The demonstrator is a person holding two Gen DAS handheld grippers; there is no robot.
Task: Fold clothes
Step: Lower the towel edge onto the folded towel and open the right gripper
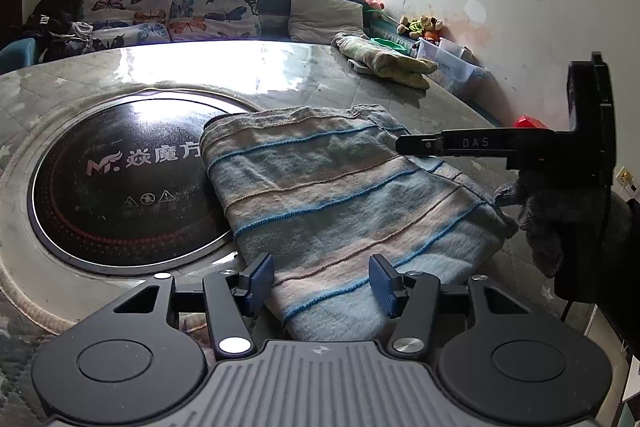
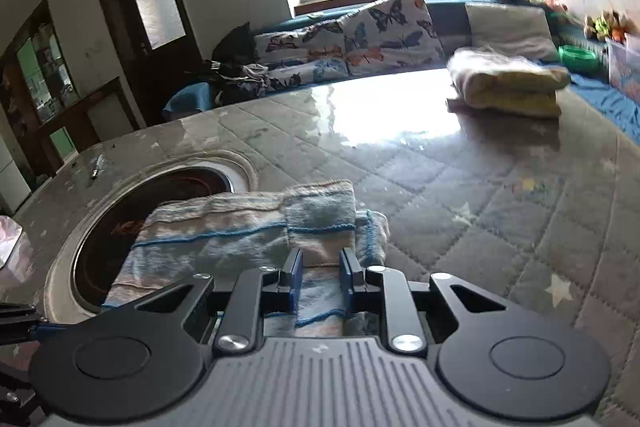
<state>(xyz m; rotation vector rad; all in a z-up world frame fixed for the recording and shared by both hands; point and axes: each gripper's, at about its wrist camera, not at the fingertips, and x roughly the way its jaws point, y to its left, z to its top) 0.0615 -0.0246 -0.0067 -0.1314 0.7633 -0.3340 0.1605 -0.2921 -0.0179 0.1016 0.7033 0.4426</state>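
Note:
A folded towel-like cloth [image 1: 340, 195], striped in blue, grey and beige, lies on the quilted table cover [image 1: 80, 95], partly over a round black cooktop. My left gripper [image 1: 322, 283] is open at the cloth's near edge, its blue pads wide apart with the cloth lying flat between them. The right gripper [image 1: 424, 144], held by a gloved hand [image 1: 560, 219], reaches over the cloth's right edge. In the right wrist view, my right gripper [image 2: 322, 277] is open by a narrow gap, and the cloth [image 2: 240, 227] runs under and between the pads without being pinched.
The round black cooktop [image 1: 120, 179] is sunk into the table at left. A folded yellowish garment pile [image 1: 384, 61] sits at the far right of the table. Behind are a sofa with butterfly cushions [image 1: 180, 7], clear plastic boxes [image 1: 452, 63] and a wall.

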